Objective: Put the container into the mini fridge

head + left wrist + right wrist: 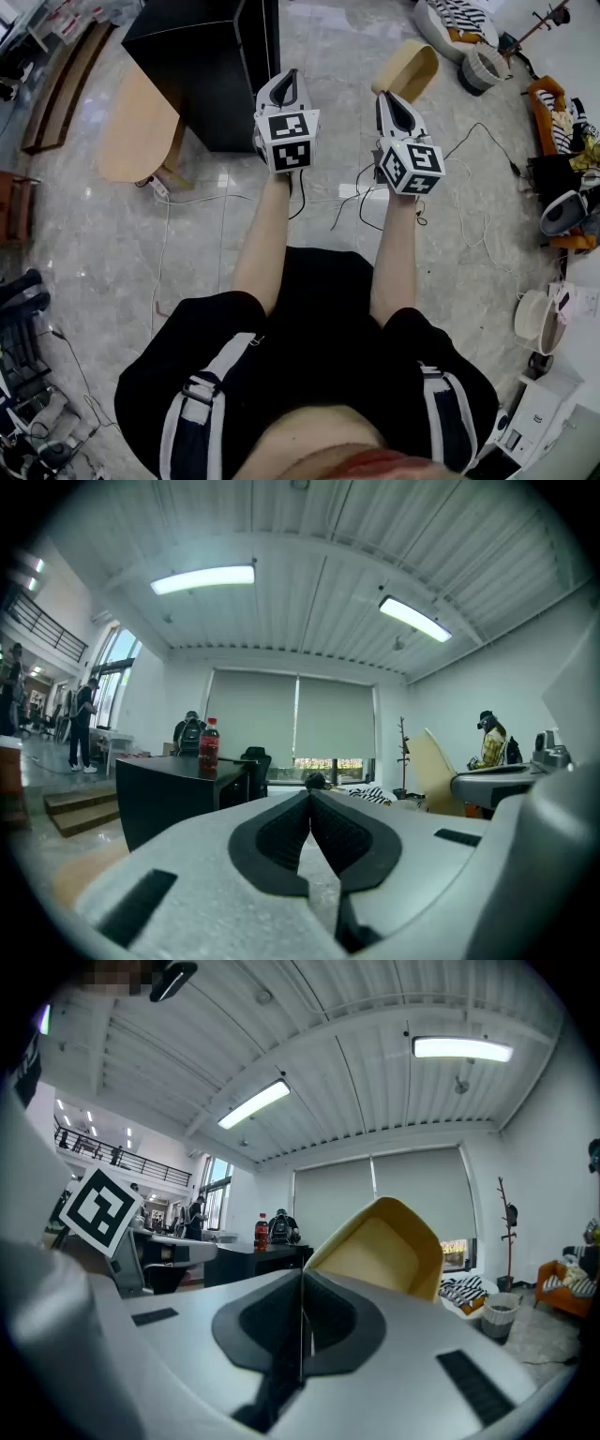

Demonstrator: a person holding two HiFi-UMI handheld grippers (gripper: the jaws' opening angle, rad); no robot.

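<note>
Closest is my own black shirt (319,309), hiding the floor (94,253) beneath me. My left gripper (287,80) and right gripper (387,98) are held out side by side, each with jaws pressed together and nothing between them. A black cabinet (202,66), possibly the mini fridge, stands just ahead of the left gripper, cut off by the view's top edge. I cannot tell which thing is the container. A bottle (208,745) with a red label stands on a black top; its print is too small to read. A rounded wooden tabletop (136,122) sits beside the cabinet. A yellow chair (408,66) is ahead of the right gripper, and cables (450,159) trail across the open floor.
</note>
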